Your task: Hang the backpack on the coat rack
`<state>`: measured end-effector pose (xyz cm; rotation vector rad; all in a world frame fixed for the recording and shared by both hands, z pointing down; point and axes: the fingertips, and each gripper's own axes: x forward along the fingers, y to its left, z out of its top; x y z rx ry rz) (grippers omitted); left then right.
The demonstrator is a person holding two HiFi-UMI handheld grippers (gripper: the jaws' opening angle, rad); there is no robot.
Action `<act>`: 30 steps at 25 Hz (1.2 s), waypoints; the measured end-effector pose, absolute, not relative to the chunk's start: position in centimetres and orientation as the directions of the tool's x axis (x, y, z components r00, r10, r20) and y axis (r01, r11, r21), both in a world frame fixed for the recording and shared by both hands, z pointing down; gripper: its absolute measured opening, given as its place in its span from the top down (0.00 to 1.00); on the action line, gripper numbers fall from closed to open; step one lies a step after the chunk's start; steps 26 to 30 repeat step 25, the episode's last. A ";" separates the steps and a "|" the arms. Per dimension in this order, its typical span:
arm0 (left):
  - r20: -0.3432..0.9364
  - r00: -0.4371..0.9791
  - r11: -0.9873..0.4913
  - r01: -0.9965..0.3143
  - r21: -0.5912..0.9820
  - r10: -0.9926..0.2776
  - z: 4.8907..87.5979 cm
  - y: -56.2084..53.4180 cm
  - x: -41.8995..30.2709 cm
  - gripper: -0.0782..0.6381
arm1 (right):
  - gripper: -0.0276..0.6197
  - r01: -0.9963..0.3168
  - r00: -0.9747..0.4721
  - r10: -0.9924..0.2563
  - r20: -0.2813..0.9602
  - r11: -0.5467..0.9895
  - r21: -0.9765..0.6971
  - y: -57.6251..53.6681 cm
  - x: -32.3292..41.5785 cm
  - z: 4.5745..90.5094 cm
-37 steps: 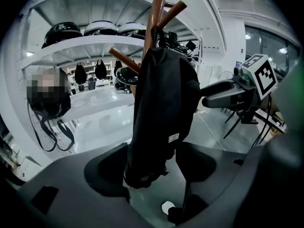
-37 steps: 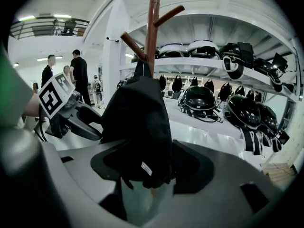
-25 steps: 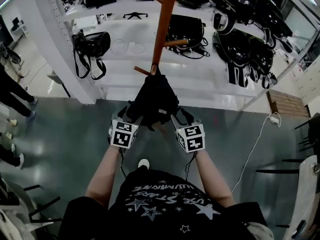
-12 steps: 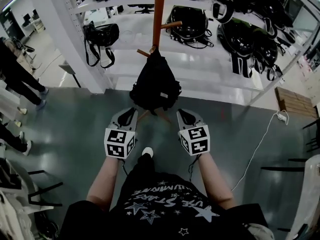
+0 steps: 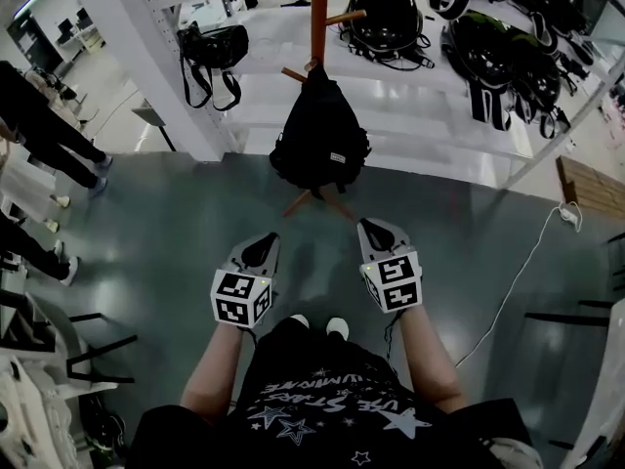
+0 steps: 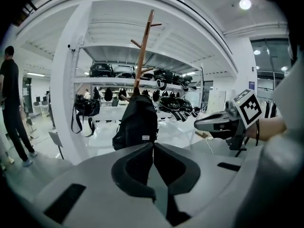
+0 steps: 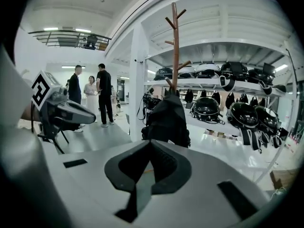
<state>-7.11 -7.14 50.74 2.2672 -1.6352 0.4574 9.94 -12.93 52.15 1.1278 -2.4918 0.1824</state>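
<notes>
The backpack (image 5: 320, 130) hangs on the coat rack (image 5: 318, 8); probably done, nothing left to grab. Left tongs (image 5: 266, 243) and right tongs (image 5: 371, 229) are pressed together, empty.

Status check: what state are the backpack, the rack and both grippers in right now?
backpack: hanging from a peg of the rack, clear of both grippers
rack: upright, carrying the backpack
left gripper: shut, nothing between its jaws
right gripper: shut, nothing between its jaws
</notes>
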 end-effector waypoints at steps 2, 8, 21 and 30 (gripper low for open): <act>0.439 0.303 -0.301 -0.951 0.076 -0.846 51.7 -6.4 -7.2 0.86 | 0.94 -0.743 -0.592 -0.690 0.416 0.667 0.050 -12.5 9.9 52.6; 0.460 0.342 -0.314 -0.939 0.138 -0.819 54.1 -3.5 -7.9 0.86 | 0.94 -0.746 -0.575 -0.684 0.449 0.664 0.057 -10.6 8.3 53.6; 0.440 0.378 -0.350 -0.925 0.146 -0.815 53.2 9.1 -15.3 0.86 | 0.94 -0.739 -0.582 -0.689 0.433 0.669 0.072 0.4 -0.4 51.1; 0.434 0.373 -0.350 -0.927 0.136 -0.820 52.6 12.7 -17.5 0.86 | 0.94 -0.742 -0.580 -0.696 0.423 0.666 0.078 4.1 -2.1 50.2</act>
